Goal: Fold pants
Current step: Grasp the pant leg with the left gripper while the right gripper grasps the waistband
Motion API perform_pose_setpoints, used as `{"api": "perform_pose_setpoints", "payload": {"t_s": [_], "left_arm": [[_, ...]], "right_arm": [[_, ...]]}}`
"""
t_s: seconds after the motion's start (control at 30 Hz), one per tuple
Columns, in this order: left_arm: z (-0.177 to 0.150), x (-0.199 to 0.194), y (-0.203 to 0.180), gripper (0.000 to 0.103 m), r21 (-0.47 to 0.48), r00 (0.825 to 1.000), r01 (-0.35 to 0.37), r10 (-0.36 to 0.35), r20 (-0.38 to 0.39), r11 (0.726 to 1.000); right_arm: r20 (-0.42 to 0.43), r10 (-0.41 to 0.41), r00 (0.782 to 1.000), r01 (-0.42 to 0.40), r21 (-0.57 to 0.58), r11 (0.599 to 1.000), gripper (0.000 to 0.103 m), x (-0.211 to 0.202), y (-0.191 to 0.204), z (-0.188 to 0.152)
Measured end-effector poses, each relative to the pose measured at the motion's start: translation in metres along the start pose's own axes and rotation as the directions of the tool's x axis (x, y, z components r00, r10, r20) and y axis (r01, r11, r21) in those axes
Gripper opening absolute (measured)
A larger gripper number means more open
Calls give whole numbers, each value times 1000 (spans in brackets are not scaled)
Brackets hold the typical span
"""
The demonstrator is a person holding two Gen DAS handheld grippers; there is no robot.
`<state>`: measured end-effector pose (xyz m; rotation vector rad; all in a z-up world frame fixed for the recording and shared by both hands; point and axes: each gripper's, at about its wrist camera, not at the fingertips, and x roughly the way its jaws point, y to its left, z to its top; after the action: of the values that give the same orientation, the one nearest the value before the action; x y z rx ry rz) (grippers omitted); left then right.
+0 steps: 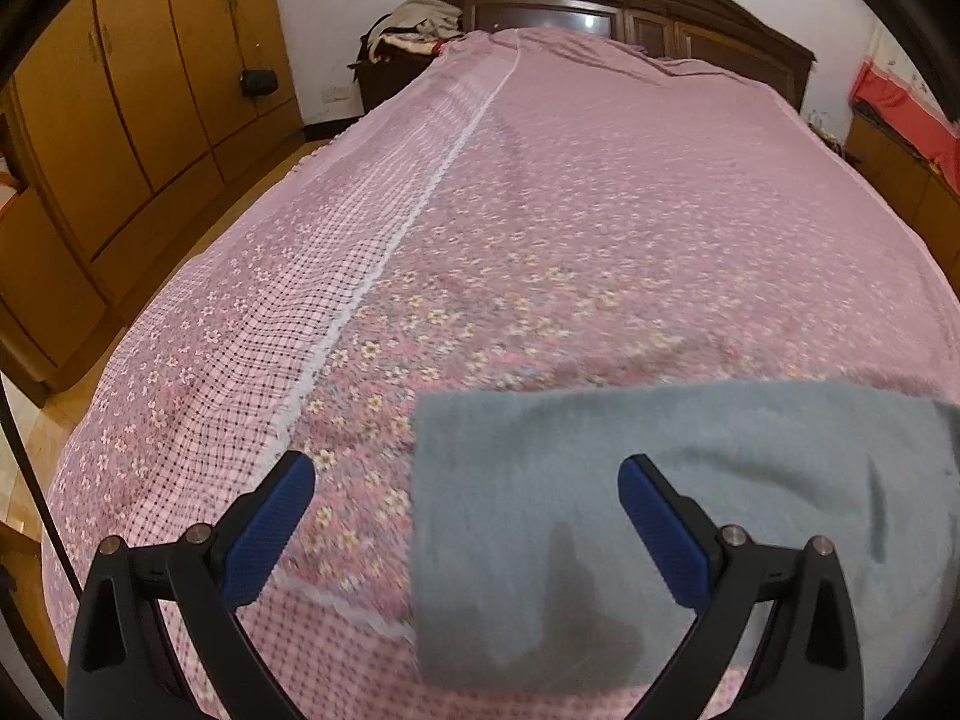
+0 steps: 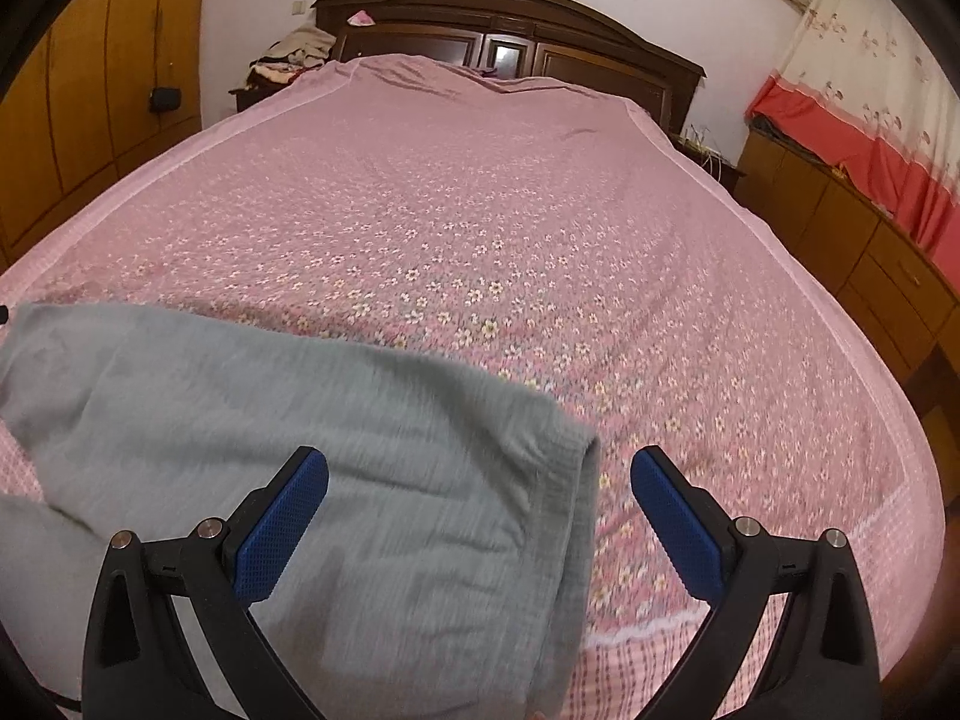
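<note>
pants [image 2: 312, 450] flat on bed [image 2: 480, 210], long axis left-right; left tongs [image 1: 467, 495], right tongs [image 2: 479, 483] spread, empty.

Likely home bedroom: bed [image 2: 480, 192], wardrobe [image 1: 120, 120].

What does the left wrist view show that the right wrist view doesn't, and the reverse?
Only the left wrist view shows the pants' straight left edge and the bedspread's checked strip with its white seam.
Only the right wrist view shows the pants' bunched right end, the red-and-white curtain and the cabinets under it.
Both show the grey pants on the pink floral bedspread, the headboard, the wardrobe, and an open gripper: left, right.
</note>
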<state>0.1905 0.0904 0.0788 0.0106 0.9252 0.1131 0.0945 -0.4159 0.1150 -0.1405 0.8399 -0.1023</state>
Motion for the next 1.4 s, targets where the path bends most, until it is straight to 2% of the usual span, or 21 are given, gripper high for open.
{"api": "perform_pose_setpoints", "payload": {"t_s": [0.23,0.5,0.7,0.87,1.07,1.27,1.33,1.37,1.4], "left_arm": [[3,31,9,103,2,997,-63,63,-49,998],[-11,61,15,103,-5,993,-58,57,-107,998],[-17,76,22,103,-38,994,-15,11,-106,999],[-20,80,21,103,-28,995,-5,2,-96,1000],[-20,84,19,103,-24,996,-11,9,-89,1000],[-22,79,14,103,-34,995,-30,27,-93,999],[-23,76,12,100,-39,996,-29,26,-91,999],[-24,74,11,95,-39,996,-23,19,-90,999],[-24,71,10,89,-35,996,-15,11,-88,999]], "right_arm": [[-40,3,999,-4,-10,1000,103,25,3,4],[-86,-24,996,21,-29,999,103,57,1,8],[-142,-18,990,12,-43,999,100,87,2,10],[-193,48,980,-49,1,999,100,112,-2,5],[-204,99,974,-92,47,995,102,119,-9,2],[-215,85,973,-80,35,996,102,119,-6,4],[-218,89,972,-83,35,996,97,117,-5,6],[-218,92,972,-87,35,996,93,117,-2,9],[-216,96,972,-91,33,995,85,113,0,10]]}}
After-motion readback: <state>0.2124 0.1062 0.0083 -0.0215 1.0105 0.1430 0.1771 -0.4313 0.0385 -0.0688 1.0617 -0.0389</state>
